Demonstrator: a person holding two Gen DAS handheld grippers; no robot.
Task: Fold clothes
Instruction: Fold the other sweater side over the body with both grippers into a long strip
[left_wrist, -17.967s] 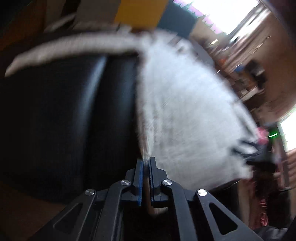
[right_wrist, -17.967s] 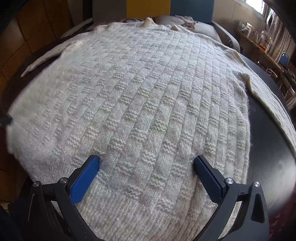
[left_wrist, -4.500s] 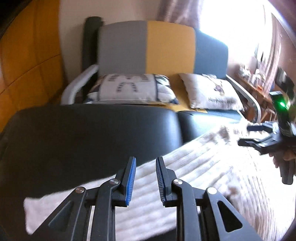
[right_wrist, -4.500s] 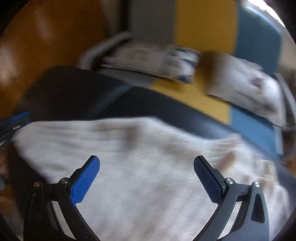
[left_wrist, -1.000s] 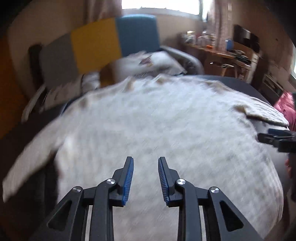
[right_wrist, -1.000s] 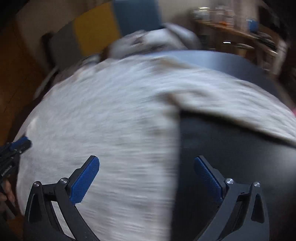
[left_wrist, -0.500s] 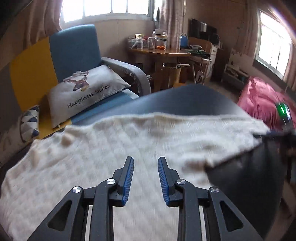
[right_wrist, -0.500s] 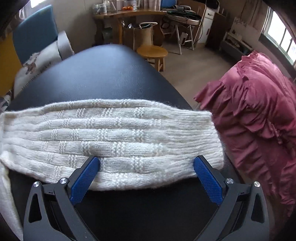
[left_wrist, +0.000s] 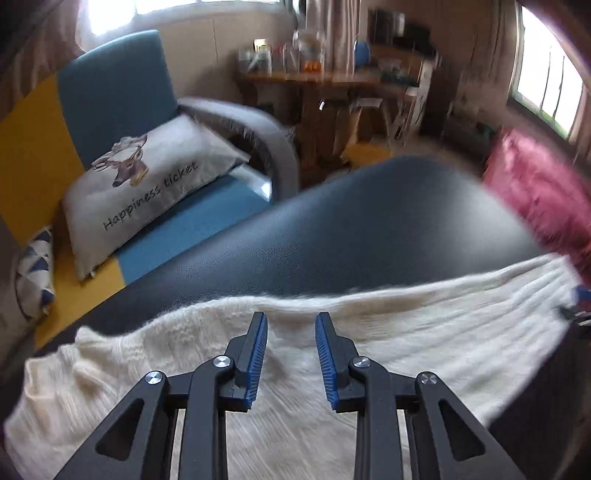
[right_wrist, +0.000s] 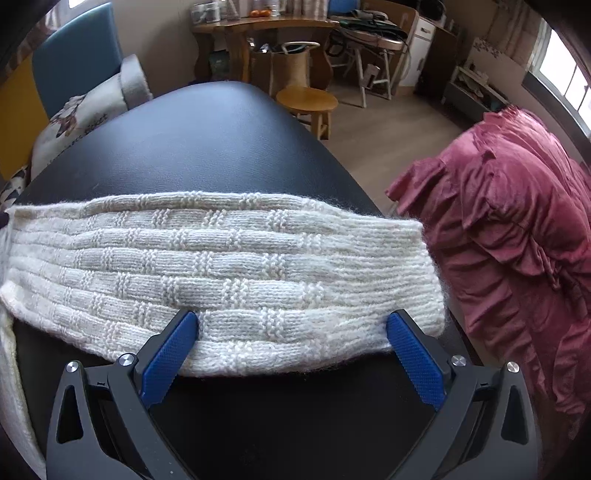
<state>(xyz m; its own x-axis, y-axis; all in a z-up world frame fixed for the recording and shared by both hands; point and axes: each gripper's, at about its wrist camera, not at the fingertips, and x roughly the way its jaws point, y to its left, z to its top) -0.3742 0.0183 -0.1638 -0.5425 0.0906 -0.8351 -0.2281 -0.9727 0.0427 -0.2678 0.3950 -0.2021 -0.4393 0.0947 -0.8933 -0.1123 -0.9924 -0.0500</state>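
A cream knitted sweater lies on a black padded table, and in the right wrist view one sleeve stretches flat across the tabletop from left to right, its cuff end near the table's right edge. The right gripper is over the near edge of that sleeve with its blue-padded jaws spread wide apart; the fingertips overlap the knit, but whether they touch it I cannot tell, and nothing is clamped between them. In the left wrist view the left gripper is above the body of the sweater, its jaws partly apart with a clear gap and no cloth pinched between the pads; the knit beneath is blurred. The sleeve runs off toward the right of that view, where a small blue and black piece of the other gripper shows at the frame edge. Beyond the table stands a sofa with blue and yellow panels and a grey armrest, and on it a pillow printed with a deer and the words "Happiness ticket". A dark pink ruffled cloth is heaped just beside the right end of the table, and a round wooden stool stands on the floor behind the table.
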